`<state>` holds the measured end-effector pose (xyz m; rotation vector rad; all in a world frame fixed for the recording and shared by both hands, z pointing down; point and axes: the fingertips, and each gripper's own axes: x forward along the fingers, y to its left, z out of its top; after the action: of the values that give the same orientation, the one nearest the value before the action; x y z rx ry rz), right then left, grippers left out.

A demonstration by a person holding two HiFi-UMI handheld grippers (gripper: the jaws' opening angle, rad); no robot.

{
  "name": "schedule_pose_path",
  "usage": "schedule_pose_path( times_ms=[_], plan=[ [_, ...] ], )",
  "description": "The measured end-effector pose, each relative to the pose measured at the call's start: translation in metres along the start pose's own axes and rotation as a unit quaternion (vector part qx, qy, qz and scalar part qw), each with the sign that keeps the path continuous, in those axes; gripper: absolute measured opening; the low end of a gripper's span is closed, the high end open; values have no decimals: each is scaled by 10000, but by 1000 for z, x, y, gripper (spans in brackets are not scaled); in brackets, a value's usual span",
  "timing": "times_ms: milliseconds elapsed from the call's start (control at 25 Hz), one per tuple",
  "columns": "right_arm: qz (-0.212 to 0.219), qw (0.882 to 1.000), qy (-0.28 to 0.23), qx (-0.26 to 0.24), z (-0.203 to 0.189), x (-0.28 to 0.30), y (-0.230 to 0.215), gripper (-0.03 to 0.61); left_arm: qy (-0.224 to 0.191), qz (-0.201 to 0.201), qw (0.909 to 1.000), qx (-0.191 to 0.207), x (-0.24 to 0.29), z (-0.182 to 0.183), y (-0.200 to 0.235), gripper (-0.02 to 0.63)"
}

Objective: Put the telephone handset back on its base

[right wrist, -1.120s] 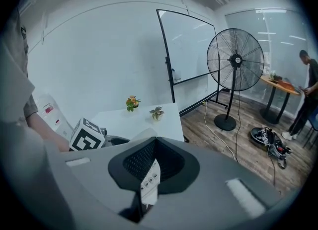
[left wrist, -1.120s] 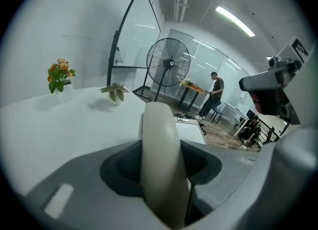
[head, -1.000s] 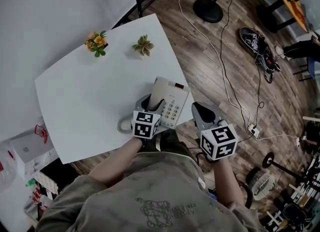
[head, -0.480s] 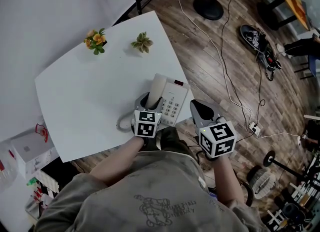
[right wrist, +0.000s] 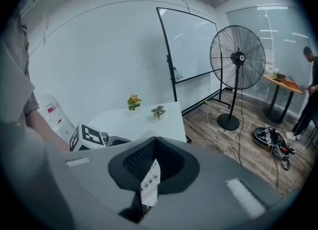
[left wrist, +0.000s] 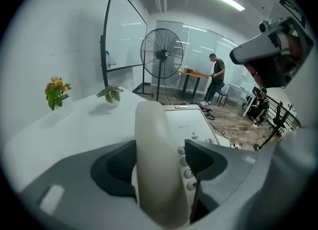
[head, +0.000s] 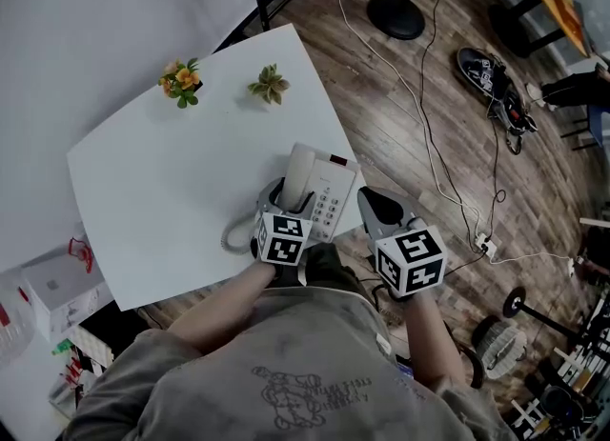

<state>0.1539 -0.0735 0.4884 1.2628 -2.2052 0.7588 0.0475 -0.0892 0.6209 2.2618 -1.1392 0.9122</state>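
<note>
A: In the head view, where is the handset [head: 299,170]?
B: It lies along the left side of the base [head: 335,185], which stands at the near right corner of the table [head: 162,191]. The left gripper [head: 284,203] is clamped on its lower end, by the near edge. I think this lets the far end meet the cradle first.
A: And the right gripper [head: 378,209]?
B: It hangs just past that corner, over the floor, apart from the phone. It seems only to wait.
A: What does the left gripper view show?
B: One jaw presses on each side of the handset, and the keys [left wrist: 185,160] are just to its right. It looks seated or nearly so, but I cannot tell if it rests fully.
A: And the right gripper view?
B: Its jaws are closed together and hold nothing. Only the keys show beyond them.
A: What is left?
B: In my judgement, to let go and draw back without dragging the coiled cord [head: 232,236].
</note>
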Motion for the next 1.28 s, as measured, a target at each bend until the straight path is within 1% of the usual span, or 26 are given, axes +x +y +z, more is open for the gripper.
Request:
schedule_pose_path(
  times_ms=[40, 80, 240, 360, 480, 640, 720, 800, 880, 960, 1040, 1080, 1160, 1280],
  plan=[
    [14, 10000, -15, -17, 2, 0, 0, 29, 20, -20, 10000, 16, -1, 1, 1, 323],
    [27, 10000, -34, -37, 4, 1, 0, 29, 15, -29, 10000, 24, -3, 4, 2, 328],
    [78, 9997, -185, -145, 21, 1, 0, 29, -191, -8, 9998, -28, -21, 24, 18, 328],
    [60, 9989, -383, -281, 40, -4, -4, 29, -420, -64, 9991, -29, -44, 49, 28, 324],
    [26, 9966, -703, -422, 68, -15, -8, 29, -811, -161, 9965, 95, -74, 85, 35, 291],
    [-51, 9898, -1343, -463, 115, -45, -9, 29, -1428, 53, 9895, 221, -124, 130, 54, 221],
    [-85, 9845, -1683, -488, 137, -63, -7, 29, -1729, 109, 9844, 310, -150, 153, 59, 192],
    [-85, 9785, -1983, -555, 157, -79, -1, 29, -1992, 54, 9789, 444, -175, 176, 63, 172],
    [-34, 9711, -2303, -629, 177, -96, 10, 29, -2278, -4, 9724, 497, -199, 197, 66, 153],
    [21, 9625, -2626, -685, 194, -116, 22, 29, -2620, -20, 9636, 529, -226, 217, 66, 115],
    [56, 9544, -2908, -675, 205, -135, 32, 29, -2934, -15, 9533, 721, -251, 236, 60, 86],
    [60, 9506, -3025, -691, 209, -144, 37, 29, -3063, 1, 9480, 861, -263, 244, 56, 81],
    [2, 9433, -3198, -891, 223, -161, 49, 29, -3282, 37, 9380, 1111, -284, 258, 48, 64],
    [-100, 9319, -3456, -1094, 233, -183, 63, 29, -3589, -6, 9248, 1259, -309, 271, 37, 23]
  ],
)
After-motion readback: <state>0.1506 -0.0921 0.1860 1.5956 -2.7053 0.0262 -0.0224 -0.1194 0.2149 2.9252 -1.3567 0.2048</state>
